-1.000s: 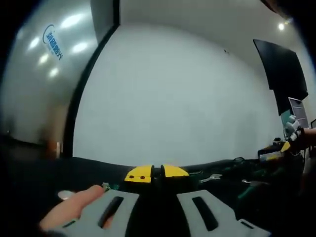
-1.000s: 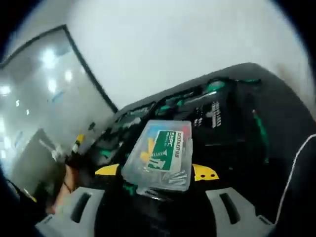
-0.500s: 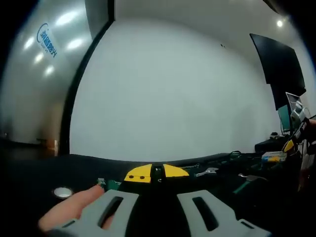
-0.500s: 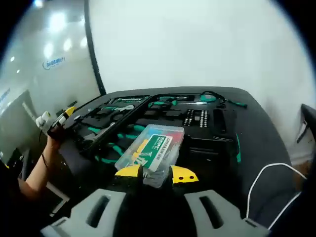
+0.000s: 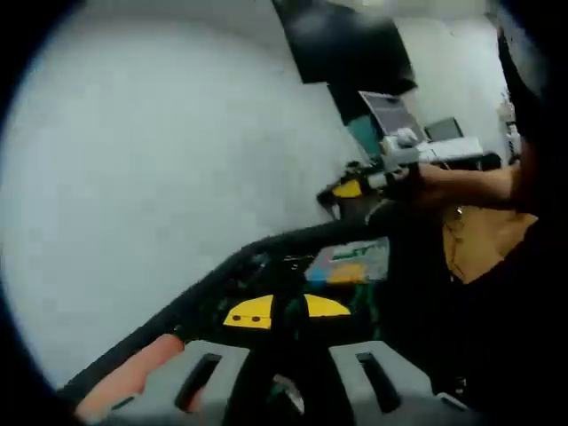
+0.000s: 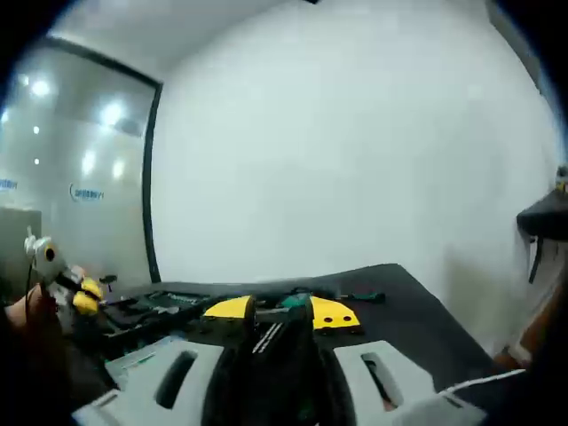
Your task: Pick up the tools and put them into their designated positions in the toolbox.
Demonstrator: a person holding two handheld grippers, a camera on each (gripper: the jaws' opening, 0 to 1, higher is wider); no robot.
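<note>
The right gripper (image 6: 273,312) has its fingers closed on a thin, light plastic screw box (image 6: 282,330), slippery, best pinched at its edge; the left gripper (image 5: 287,308) sits closed, empty, near the toolbox (image 5: 266,271).

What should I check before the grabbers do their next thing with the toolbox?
1. Left gripper free: ok, jaws together, nothing seen between them.
2. Right gripper free: cannot tell, something dark sits between its jaws.
3. Toolbox in sight: ok, on the black table.
4. Plastic box in its slot: cannot tell, too blurry.
5. Next tool picked out: cannot tell, tools too blurry.
</note>
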